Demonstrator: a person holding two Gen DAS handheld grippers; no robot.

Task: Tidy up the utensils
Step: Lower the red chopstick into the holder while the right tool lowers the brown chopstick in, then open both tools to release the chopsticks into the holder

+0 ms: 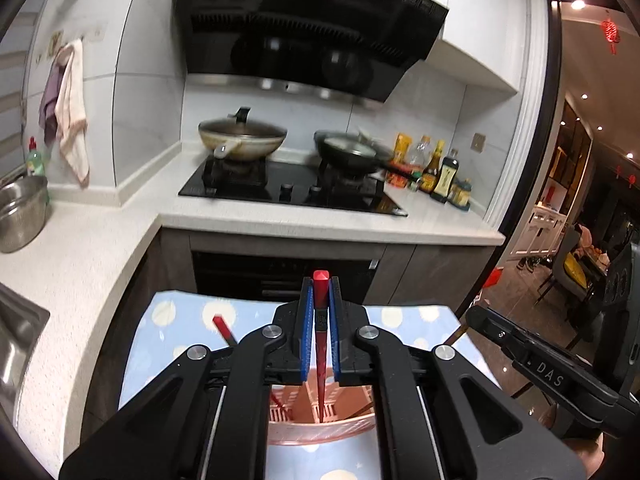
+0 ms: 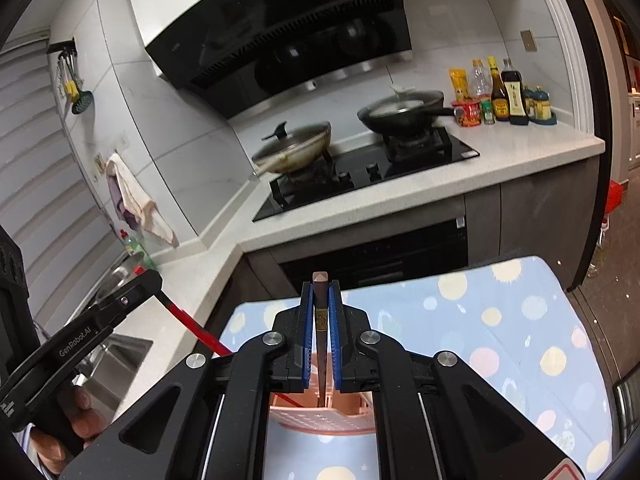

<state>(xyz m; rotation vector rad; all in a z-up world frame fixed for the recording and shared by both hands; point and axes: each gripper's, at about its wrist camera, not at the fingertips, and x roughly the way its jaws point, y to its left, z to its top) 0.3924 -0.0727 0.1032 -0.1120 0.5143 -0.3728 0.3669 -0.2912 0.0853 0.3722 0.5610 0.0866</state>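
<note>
- We hold a red chopstick [image 1: 320, 344] upright in our left gripper [image 1: 319, 300], its blue fingers [image 1: 307, 320] pressed tight on both sides; the thin tip points down into a pink slotted holder [image 1: 320, 424] that stands on a blue spotted cloth [image 1: 180, 320] over the surface.
- Our right gripper [image 2: 321, 304] is clamped the same way on a dark brown chopstick [image 2: 321, 332]; its tip reaches into the same pink holder [image 2: 324, 420], though we cannot tell whether either tip touches the bottom.
- A second red chopstick [image 1: 222, 328] already leans in the holder, just beside the left gripper; we judge that one stowed.
- By our reading the job is partly done: one stick is in, two are poised over the holder and not yet let go; what remains is to open both sets of fingers; whether more utensils wait out of view we cannot say.
- Behind the work a stove [image 1: 288, 188] carries a lidded wok [image 1: 242, 138] and a black pan [image 1: 352, 152], with sauce bottles [image 1: 436, 168] near them on the kitchen counter.
</note>
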